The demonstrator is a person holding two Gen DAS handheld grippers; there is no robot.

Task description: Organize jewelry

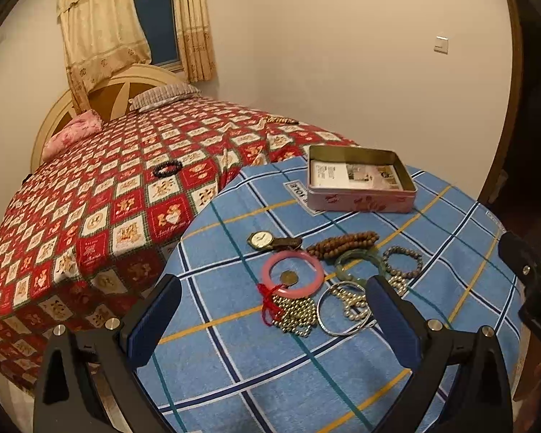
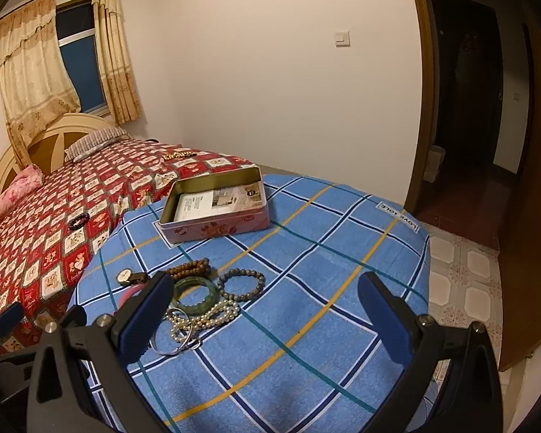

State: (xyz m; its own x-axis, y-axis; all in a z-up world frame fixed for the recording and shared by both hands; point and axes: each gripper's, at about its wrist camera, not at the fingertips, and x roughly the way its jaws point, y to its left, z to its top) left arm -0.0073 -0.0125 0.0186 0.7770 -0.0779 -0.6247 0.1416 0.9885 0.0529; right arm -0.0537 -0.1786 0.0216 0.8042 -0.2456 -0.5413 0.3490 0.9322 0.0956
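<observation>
On the blue plaid cloth (image 1: 234,371), counting left to right, I see one watch (image 1: 267,241), one pink bangle (image 1: 292,275), one gold bead chain (image 1: 295,314), one silver bangle (image 1: 337,315), one pearl strand (image 2: 212,315), one wooden bead string (image 1: 342,244), one green bangle (image 2: 195,294) and one grey bead bracelet (image 2: 241,284). One open tin (image 2: 216,205) sits beyond them. My left gripper (image 1: 273,319) and right gripper (image 2: 267,310) both hover spread wide, grasping nothing. A red quilted bed (image 1: 90,195) lies left, with one dark bracelet (image 1: 167,168) on it.
</observation>
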